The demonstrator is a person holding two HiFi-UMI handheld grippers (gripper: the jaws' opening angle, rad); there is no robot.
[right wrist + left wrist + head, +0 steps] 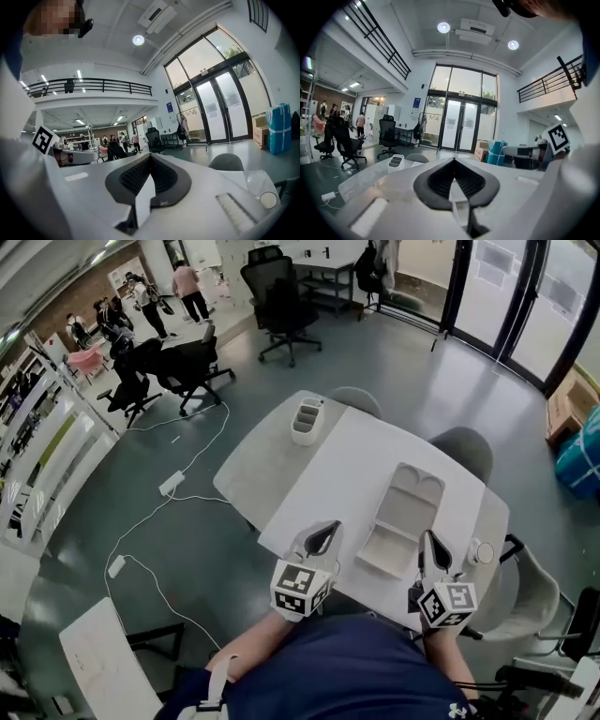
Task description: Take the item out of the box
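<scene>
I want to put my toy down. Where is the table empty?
The biggest bare patch of the table lies between the small organizer at the far corner and the open box. The near edge is crowded: the left gripper and right gripper sit either side of the box's near end, with a small round thing by the right one.

White left gripper [328, 527] and right gripper [427, 537], black-padded, each bear a black-and-white marker cube [300, 589]; navy shirt [356, 673]

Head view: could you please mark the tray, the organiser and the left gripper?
tray [417, 489]: head view, far compartment floor.
organiser [305, 435]: head view, near wall.
left gripper [326, 532]: head view, between fingertips.
</scene>
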